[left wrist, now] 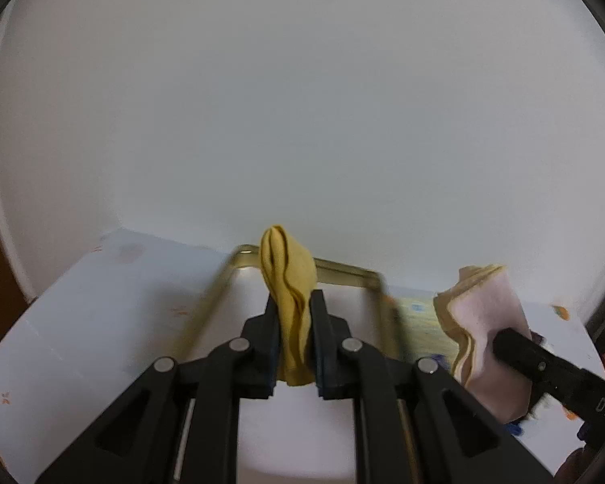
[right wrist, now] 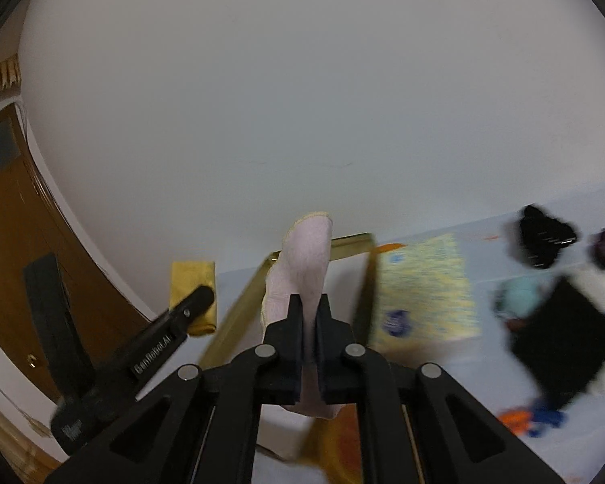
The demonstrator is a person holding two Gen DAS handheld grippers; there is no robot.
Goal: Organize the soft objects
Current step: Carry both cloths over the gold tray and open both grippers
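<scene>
My left gripper (left wrist: 295,302) is shut on a folded yellow cloth (left wrist: 288,278) and holds it upright above a gold-rimmed white tray (left wrist: 343,272). My right gripper (right wrist: 309,302) is shut on a folded pale pink cloth with a yellow edge (right wrist: 304,258), held above the same tray (right wrist: 351,242). In the left wrist view the pink cloth (left wrist: 488,322) and the right gripper's finger show at the right. In the right wrist view the yellow cloth (right wrist: 191,278) and the left gripper show at the left.
A yellow patterned mat (right wrist: 423,290) lies right of the tray on the pale table (left wrist: 101,302). Dark, teal and white soft items (right wrist: 544,242) lie blurred at the far right. A white wall stands behind. A wooden door (right wrist: 16,242) is at the left.
</scene>
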